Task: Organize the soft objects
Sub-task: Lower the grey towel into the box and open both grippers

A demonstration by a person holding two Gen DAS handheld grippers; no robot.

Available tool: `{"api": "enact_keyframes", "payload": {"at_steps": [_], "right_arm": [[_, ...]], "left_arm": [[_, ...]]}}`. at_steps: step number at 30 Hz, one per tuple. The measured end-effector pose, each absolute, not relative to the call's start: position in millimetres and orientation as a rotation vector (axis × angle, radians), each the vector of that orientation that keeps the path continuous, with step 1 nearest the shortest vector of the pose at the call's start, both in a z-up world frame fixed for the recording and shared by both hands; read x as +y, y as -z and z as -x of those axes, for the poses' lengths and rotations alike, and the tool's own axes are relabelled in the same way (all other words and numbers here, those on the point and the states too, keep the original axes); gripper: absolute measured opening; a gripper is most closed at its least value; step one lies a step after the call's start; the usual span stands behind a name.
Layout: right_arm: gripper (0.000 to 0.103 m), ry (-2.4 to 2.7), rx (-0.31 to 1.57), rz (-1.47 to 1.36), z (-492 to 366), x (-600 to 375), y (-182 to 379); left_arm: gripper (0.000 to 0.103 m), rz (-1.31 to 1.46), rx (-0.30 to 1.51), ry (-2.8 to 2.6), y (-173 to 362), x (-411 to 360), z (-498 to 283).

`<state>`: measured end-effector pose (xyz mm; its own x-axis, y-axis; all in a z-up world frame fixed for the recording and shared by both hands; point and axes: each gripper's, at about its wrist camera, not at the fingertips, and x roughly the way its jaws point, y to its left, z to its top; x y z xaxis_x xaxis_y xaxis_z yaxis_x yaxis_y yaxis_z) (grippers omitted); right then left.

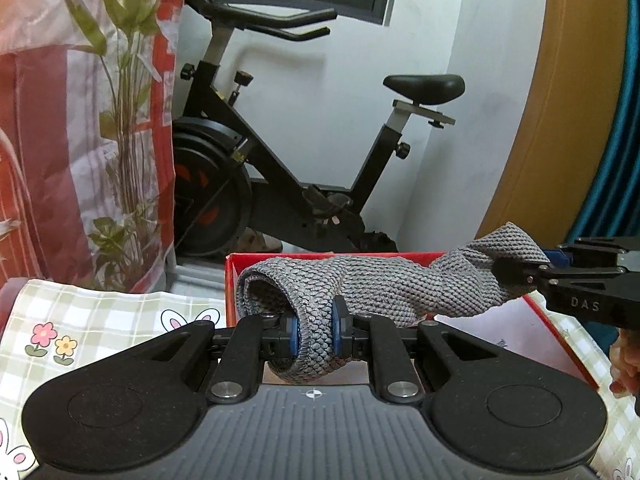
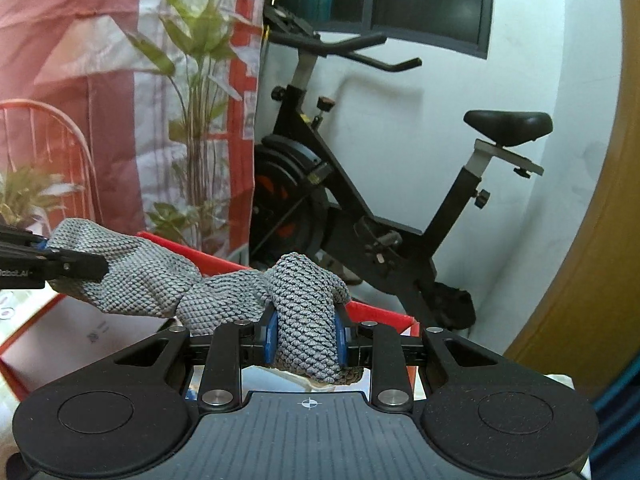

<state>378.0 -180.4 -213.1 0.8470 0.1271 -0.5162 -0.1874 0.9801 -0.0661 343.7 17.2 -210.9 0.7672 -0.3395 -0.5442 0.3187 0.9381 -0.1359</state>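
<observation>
Sock (image 1: 376,288), grey and coarsely knitted, hangs stretched between the two grippers above a red box (image 1: 560,332). In the left wrist view its open cuff end is pinched between the blue pads of the left gripper (image 1: 314,338), whose jaws press on a thick fold of knit; the cuff's mouth gapes just left of those jaws and a lump of fabric sags below them, hiding what lies directly underneath. From there the sock runs rightward and slightly up to the right gripper (image 1: 516,276), which enters from the right edge and is mostly cut off; only one black finger and part of its body show, so from this side the clamp itself cannot be made out. A bit of a hand (image 1: 626,364) appears at the far right edge, blurred and cropped.

In the right wrist view the left gripper (image 2: 80,266) pokes in from the left edge, largely out of frame, gripping one end of the sock (image 2: 160,280). The right gripper (image 2: 306,340) has its jaws pinching the other end, bunched up into a hump above the pads. Behind the jaws stands an exercise bike (image 2: 360,200), and the box's inside (image 2: 72,336) is only partly visible beneath the sock. A checked cloth (image 1: 100,320) with flowers and rabbits covers the worktop left of the left jaws.
</observation>
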Motion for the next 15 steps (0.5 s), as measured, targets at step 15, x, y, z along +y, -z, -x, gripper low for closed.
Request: {"api": "enact_keyframes", "payload": {"at_steps": [15], "right_arm": [[0.025, -0.13, 0.674, 0.203, -429, -163, 244]], "left_arm": [[0.025, 0.03, 0.667, 0.375, 229, 17, -375]]}}
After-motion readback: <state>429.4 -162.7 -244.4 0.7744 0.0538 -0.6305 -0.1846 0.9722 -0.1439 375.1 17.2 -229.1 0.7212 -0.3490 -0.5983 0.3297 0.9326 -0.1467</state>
